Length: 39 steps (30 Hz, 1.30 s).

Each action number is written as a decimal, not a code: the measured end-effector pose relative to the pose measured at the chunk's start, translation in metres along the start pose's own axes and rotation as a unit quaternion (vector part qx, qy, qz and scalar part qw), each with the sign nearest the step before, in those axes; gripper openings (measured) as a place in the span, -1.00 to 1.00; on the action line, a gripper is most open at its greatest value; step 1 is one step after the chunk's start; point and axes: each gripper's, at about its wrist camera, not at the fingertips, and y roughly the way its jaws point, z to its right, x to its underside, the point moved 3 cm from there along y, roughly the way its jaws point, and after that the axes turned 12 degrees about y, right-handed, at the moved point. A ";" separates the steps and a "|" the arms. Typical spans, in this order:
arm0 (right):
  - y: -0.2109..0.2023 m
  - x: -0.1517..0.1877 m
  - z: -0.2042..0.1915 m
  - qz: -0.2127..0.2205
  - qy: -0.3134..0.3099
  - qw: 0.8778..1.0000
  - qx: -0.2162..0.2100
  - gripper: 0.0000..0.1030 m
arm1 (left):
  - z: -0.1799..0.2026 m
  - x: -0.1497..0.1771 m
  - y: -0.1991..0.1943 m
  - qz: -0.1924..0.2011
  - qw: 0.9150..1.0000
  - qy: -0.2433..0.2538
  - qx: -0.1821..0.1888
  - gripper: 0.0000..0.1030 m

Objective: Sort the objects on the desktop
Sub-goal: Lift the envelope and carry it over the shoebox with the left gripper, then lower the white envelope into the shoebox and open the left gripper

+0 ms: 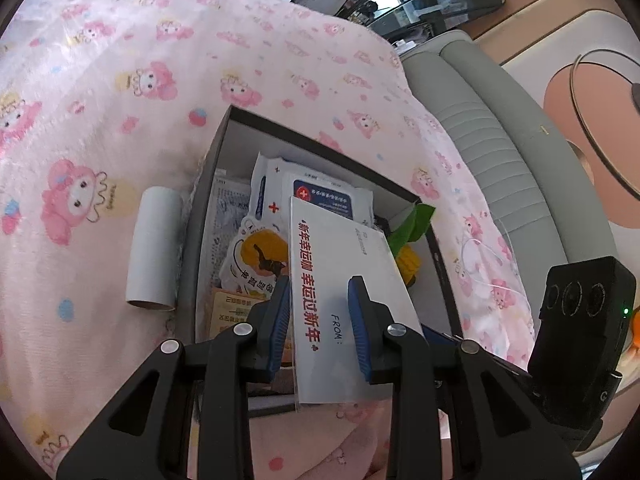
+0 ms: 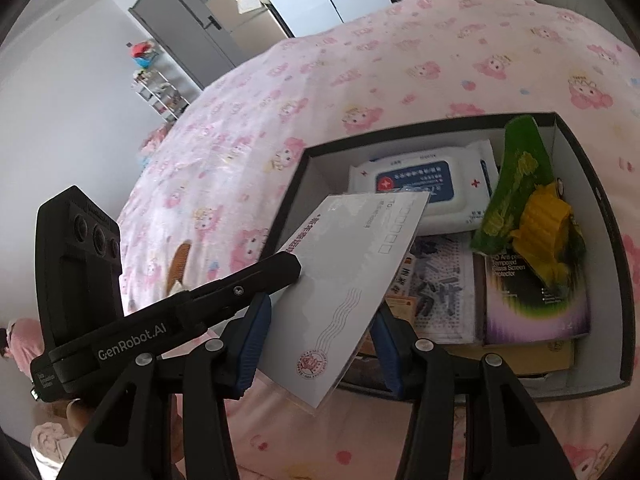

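Note:
A white envelope [image 1: 340, 272] with red print, in a clear sleeve, hangs tilted over the near rim of a dark open box [image 1: 320, 148]. My left gripper [image 1: 319, 284] is shut on it: the left pad sits at its left edge and the right finger lies over its face. In the right wrist view the envelope [image 2: 348, 264] crosses between the fingers of my right gripper [image 2: 320, 308]. That gripper stands open, and no pad shows pressing on the envelope. The left gripper [image 2: 294, 268] reaches in from the left. The box [image 2: 400, 126] is partly filled.
In the box lie a wipes pack [image 2: 416, 184], a yellow and green toy [image 2: 540, 220] and a screen protector carton [image 2: 532, 296]. A cardboard tube [image 1: 154, 248] lies left of the box on the pink blanket. A wooden comb [image 2: 178, 268] lies further off. Grey padding [image 1: 500, 160] borders the bed.

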 end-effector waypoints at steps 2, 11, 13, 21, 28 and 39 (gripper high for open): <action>0.005 -0.001 0.004 -0.006 0.004 1.000 0.005 -0.09 | -0.004 0.001 0.006 -0.005 1.000 -0.005 0.000 -0.47; 0.024 -0.001 0.015 -0.027 0.012 0.999 0.026 -0.09 | -0.015 0.006 0.019 -0.016 1.000 -0.008 -0.025 -0.54; 0.024 -0.001 0.016 -0.027 0.014 0.999 0.032 -0.09 | -0.015 0.006 0.019 -0.018 0.999 -0.003 -0.033 -0.55; 0.030 -0.001 0.023 -0.028 0.017 0.998 0.057 -0.09 | -0.013 0.005 0.018 -0.019 0.996 0.024 -0.085 -0.59; 0.039 -0.001 0.029 -0.037 0.024 0.996 0.074 -0.09 | -0.012 0.005 0.016 -0.025 0.990 0.053 -0.129 -0.59; 0.019 -0.003 0.020 0.025 -0.010 0.992 0.122 -0.09 | -0.001 0.008 0.005 -0.009 0.988 0.086 -0.130 -0.58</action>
